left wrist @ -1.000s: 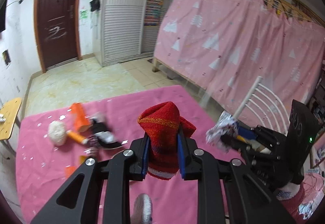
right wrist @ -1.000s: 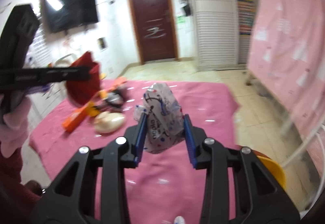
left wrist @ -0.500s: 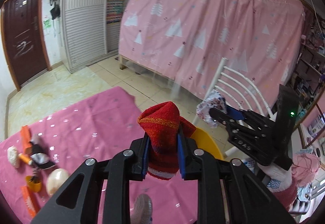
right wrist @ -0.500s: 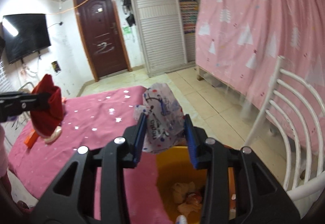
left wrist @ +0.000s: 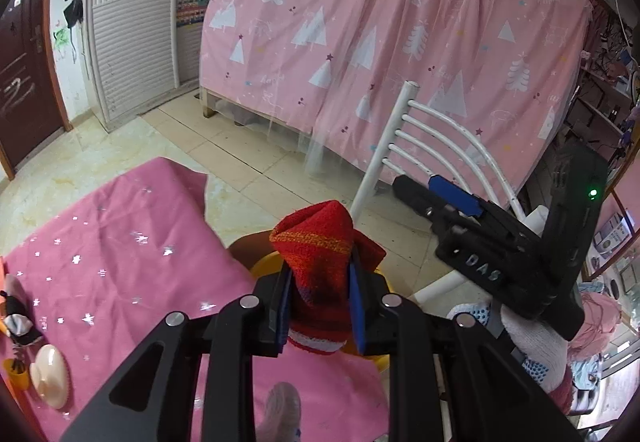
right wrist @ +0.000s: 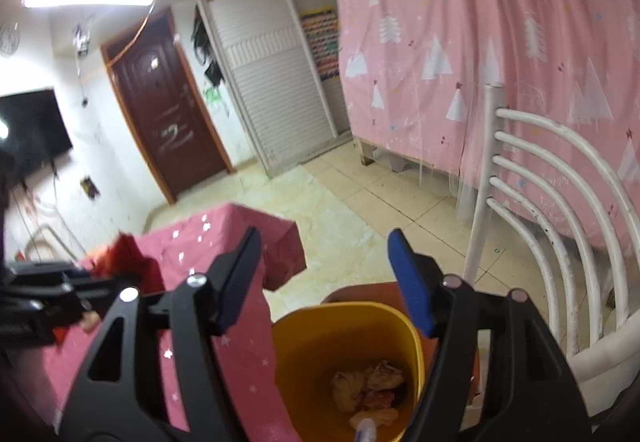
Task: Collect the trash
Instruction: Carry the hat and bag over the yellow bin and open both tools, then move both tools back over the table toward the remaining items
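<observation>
While the left gripper (left wrist: 320, 294) keeps its blue pads pressed on both sides of a bunched red knitted cloth with orange stripes (left wrist: 322, 266), the right gripper (right wrist: 326, 278) has its jaws opening, wide apart, with nothing between them. Directly beneath the right gripper stands a round yellow plastic trash bin (right wrist: 412, 326), its mouth open upward; crumpled pale and reddish scraps (right wrist: 368, 390) lie at its bottom. In the left wrist view only a strip of the bin's yellow rim shows, just behind and below the held cloth. The bin sits at the right edge of a table covered with a pink star-printed cloth (left wrist: 120, 266). At the table's far left lie a pale oval object (left wrist: 50, 376), a small black-and-white item (left wrist: 18, 326) and an orange piece (left wrist: 14, 380), well apart from the bin. A white metal chair with curved back rails (right wrist: 560, 209) stands just right of the bin. Behind it hangs a pink curtain printed with white trees (left wrist: 400, 33). On the far left of the room are a dark brown door (right wrist: 168, 121) and a white slatted cabinet (left wrist: 132, 25). A white knitted glove (left wrist: 532, 358) covers the hand holding the right gripper.
</observation>
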`<state>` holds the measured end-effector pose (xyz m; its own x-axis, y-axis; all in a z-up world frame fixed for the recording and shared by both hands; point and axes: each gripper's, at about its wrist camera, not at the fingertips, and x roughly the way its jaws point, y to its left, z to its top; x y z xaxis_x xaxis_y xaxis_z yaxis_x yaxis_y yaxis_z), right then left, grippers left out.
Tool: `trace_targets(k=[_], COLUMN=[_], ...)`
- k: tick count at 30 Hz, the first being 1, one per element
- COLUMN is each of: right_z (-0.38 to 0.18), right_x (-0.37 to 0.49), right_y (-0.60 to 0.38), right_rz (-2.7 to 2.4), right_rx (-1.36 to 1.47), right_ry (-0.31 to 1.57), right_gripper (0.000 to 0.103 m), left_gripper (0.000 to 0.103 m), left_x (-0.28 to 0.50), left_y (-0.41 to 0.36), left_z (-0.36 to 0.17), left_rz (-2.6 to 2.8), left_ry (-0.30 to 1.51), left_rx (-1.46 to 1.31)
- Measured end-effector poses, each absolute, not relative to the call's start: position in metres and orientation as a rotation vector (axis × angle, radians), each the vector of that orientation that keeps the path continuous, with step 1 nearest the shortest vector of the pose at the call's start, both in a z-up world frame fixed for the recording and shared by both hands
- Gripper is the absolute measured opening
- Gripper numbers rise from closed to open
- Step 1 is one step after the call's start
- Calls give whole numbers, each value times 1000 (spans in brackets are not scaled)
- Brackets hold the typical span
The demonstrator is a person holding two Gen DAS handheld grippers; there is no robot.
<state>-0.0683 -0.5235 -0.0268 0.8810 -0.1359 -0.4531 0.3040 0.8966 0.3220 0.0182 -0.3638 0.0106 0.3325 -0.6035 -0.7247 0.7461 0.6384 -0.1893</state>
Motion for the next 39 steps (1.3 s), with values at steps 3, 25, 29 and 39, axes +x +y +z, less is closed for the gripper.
trace_targets(k=[3, 25, 29, 39], right_z=[-24, -17, -15, -1], right_x=[-72, -43, -26, 23], right_y=[-529, -452, -425, -343], right_rz=[-236, -82, -41, 76], right_rx=[419, 310, 285, 163], right_ry=[414, 464, 495, 547], right_gripper=[68, 69, 69, 75], left_gripper=[26, 39, 39, 45], left_x=[18, 49, 63, 95], left_y=[-371, -272, -240, -157], left_z=[7, 26, 31, 36], left_rz=[-899, -776, -737, -644], left_ry=[870, 841, 831, 816], left_rx=[187, 76, 44, -36])
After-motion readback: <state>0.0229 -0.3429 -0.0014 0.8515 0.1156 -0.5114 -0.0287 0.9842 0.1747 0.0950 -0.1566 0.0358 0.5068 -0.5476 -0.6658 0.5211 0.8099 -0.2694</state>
